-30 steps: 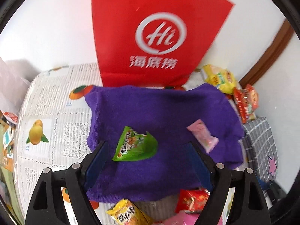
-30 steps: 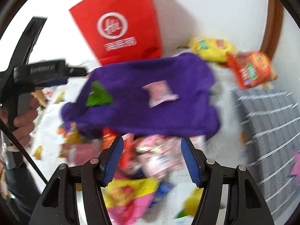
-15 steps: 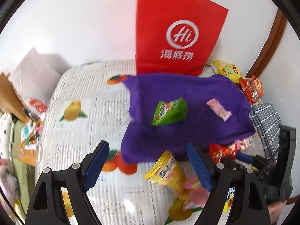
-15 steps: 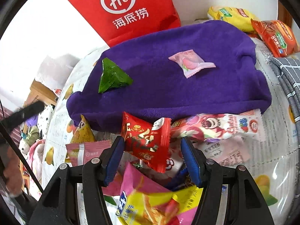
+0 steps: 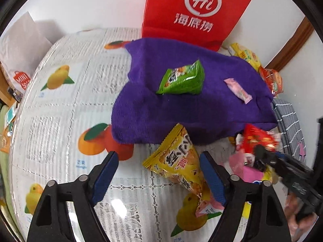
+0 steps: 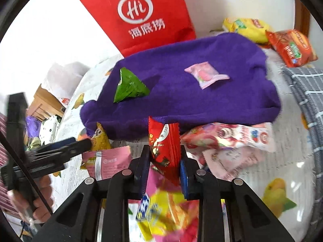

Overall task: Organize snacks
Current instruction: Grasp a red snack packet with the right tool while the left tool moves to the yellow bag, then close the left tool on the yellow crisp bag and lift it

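Observation:
A purple towel lies on the table with a green snack packet and a small pink candy packet on it. My right gripper is shut on a red snack packet, also seen in the left wrist view, just in front of the towel. My left gripper is open, its jaws either side of a yellow triangular snack packet on the tablecloth.
A red paper bag stands behind the towel. Yellow and orange bags lie at the back right. A pile of pink, white and yellow packets lies in front of the towel. A grey checked cloth is at right.
My right gripper has closed on the red packet and lifted it upright. My left gripper pulled back from the towel and now frames the yellow packet.

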The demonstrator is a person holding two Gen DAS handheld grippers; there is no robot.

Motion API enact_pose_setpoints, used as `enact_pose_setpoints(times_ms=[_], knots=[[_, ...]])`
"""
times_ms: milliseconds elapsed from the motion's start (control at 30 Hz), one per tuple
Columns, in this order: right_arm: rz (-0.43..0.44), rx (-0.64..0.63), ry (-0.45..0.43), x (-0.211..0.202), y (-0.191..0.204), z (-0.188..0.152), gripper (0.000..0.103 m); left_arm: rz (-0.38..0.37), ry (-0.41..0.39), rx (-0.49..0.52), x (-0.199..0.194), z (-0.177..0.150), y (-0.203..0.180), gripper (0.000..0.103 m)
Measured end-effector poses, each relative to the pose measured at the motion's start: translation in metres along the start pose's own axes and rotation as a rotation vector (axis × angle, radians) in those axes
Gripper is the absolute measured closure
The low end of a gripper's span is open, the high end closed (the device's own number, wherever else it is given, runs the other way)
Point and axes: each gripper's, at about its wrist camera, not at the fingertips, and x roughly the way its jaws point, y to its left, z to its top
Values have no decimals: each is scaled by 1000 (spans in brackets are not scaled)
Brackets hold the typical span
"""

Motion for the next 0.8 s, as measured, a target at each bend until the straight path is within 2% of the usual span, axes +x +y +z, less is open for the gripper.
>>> enact_pose_setpoints(times_ms=[133,333,500,633,733,800], knots=[[-6,6,-30,-22,-7,-7,76,-40,22,-15,6,-8,3,35],[-3,7,-61,-48,-15,-22,76,-22,32,-31,-4,-27,17,36],[8,2,-70,-57,-15,-32,76,-45,64,-31,-2,-35,18,35],[9,7,-69,-59,-17,-36,76,-33,102,4,10,-44,7,35],[4,12,-71,-62,-18,-37,76,-6,75,25,12,-49,1,36],[-1,11,-68,-63,-19,-37,76,-31,69,29,10,-50,-1,55]])
